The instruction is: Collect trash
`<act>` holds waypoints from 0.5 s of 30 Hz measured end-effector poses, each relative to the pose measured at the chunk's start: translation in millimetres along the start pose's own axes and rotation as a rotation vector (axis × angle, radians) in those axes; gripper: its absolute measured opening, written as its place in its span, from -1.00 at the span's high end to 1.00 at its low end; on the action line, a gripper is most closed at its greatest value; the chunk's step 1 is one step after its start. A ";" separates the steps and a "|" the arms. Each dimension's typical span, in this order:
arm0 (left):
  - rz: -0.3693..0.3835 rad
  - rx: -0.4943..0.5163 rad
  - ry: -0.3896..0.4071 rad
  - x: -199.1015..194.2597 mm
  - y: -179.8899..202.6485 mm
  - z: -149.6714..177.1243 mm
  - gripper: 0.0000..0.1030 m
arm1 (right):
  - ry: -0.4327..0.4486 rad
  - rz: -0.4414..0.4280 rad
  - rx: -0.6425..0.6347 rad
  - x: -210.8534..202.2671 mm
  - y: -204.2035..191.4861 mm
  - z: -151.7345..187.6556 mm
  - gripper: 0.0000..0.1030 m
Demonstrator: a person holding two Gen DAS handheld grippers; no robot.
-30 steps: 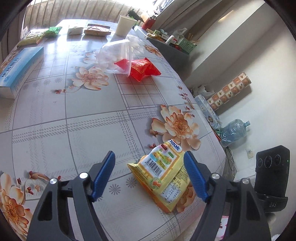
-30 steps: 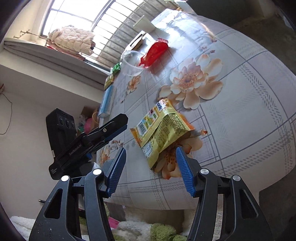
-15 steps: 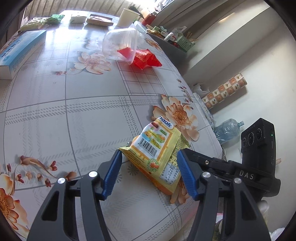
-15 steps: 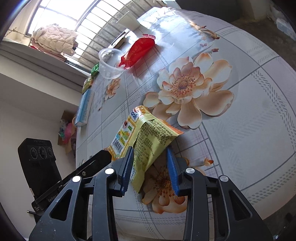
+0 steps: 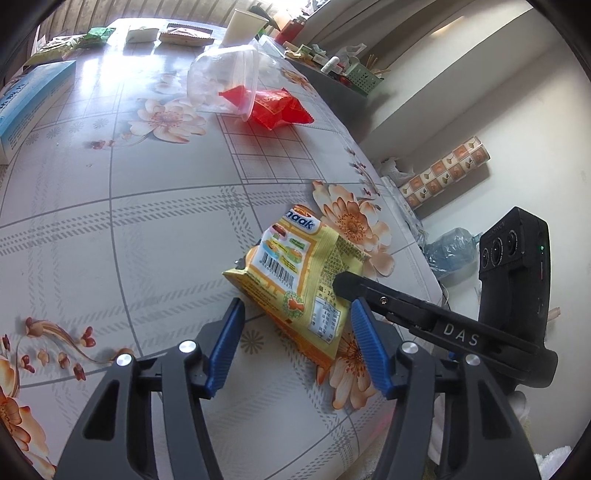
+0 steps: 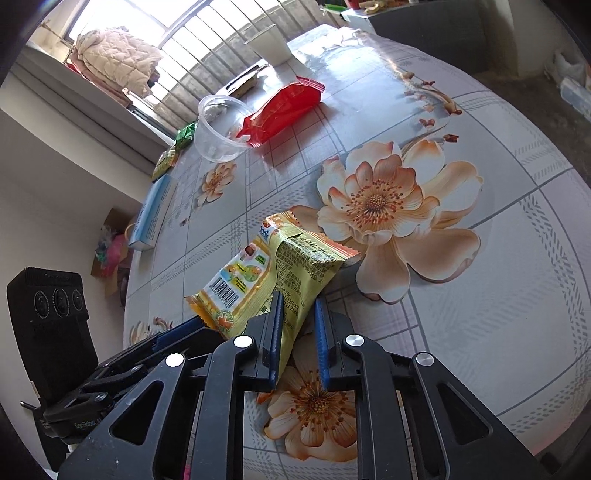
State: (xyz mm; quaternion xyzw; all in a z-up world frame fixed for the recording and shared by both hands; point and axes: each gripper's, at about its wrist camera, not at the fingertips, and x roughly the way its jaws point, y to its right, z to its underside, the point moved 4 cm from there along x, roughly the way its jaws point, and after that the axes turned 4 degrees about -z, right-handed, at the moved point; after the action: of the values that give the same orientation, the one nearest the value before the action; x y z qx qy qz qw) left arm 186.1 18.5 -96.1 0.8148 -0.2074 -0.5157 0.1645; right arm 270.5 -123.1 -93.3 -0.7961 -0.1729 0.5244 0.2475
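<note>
Left wrist view, from left to right: a blue box (image 5: pixel 26 107) lies at the far left edge of the counter (image 5: pixel 110 229), which is covered in a grey checked cloth with orange flowers. Further back, a clear plastic cup (image 5: pixel 225 81) lies tipped on its side, its rim touching a red wrapper (image 5: pixel 282 110); a white paper cup (image 5: pixel 243 27) stands behind them. Near the counter's front edge lies the yellow snack packet (image 5: pixel 299 273), barcode side up, one end lifted off the cloth. The left gripper (image 5: pixel 299 343) is spread wide, its blue fingers on either side of the packet's near end without touching it. From the right, the right gripper (image 5: pixel 343 282) reaches in over the packet's right side.

Right wrist view, left to right: the left gripper's black body and blue finger tip (image 6: pixel 177 328) sit low beside the packet's barcode corner. The right gripper (image 6: pixel 297 332) is pinching the near end of the yellow snack packet (image 6: pixel 273 273) between its blue fingers, which are drawn close with the folded wrapper between them. A large printed flower lies just beyond the packet on the right
</note>
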 end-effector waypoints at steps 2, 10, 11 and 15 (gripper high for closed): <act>-0.005 0.013 0.019 -4.5 1.3 -3.3 -0.13 | 0.001 -0.004 0.000 -1.2 3.8 -0.3 0.86; -0.102 0.147 0.113 -18.7 18.5 -40.9 -0.15 | 0.045 0.015 0.015 -20.3 27.9 -3.4 0.88; -0.123 0.176 0.123 -18.1 22.2 -48.4 -0.17 | 0.052 0.020 0.015 -23.1 31.0 -3.5 0.88; -0.232 0.326 0.155 -7.5 40.6 -81.8 -0.22 | 0.075 0.028 0.025 -34.1 42.8 -4.2 0.89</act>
State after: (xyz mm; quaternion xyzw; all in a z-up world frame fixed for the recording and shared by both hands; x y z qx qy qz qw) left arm 250.6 -8.1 -36.9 0.8864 -0.1796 -0.4265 -0.0142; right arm 261.7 -177.3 -91.0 -0.8145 -0.1458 0.4997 0.2562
